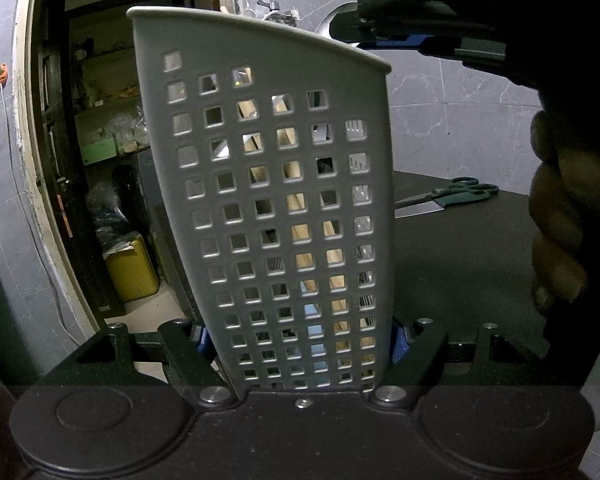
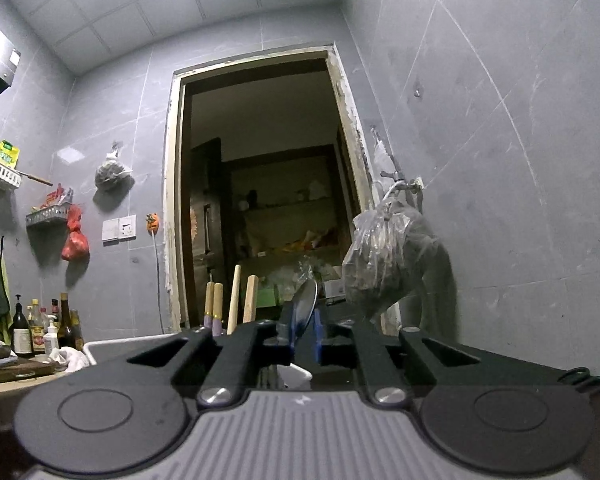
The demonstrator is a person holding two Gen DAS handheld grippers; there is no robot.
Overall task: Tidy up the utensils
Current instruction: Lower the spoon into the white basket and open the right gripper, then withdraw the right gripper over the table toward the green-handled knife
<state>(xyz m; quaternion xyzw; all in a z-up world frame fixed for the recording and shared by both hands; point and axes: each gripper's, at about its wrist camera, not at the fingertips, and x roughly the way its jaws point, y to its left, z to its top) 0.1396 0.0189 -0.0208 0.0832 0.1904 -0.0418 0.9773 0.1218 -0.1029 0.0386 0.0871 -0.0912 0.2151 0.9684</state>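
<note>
Left wrist view: left gripper (image 1: 300, 338) clamps the base of a grey perforated utensil holder (image 1: 268, 184), one blue pad on each side wall, likely to steady the tall, light holder while items drop in. Wooden handles and something pale blue show through the holes. Above and right of this claw, the right gripper (image 1: 396, 42) hangs over the holder's rim, with a hand (image 1: 556, 216) on its grip. Beyond, right, scissors (image 1: 464, 190) and a knife (image 1: 420, 208) lie on the dark counter (image 1: 460, 264), not yet stowed. Right wrist view: right gripper (image 2: 304, 334) has a spoon (image 2: 306, 304) standing between nearly closed pads; whether they press it I cannot tell. Wooden handles (image 2: 236, 300) rise just left. Little room remains: rim and handles crowd the descent.
</note>
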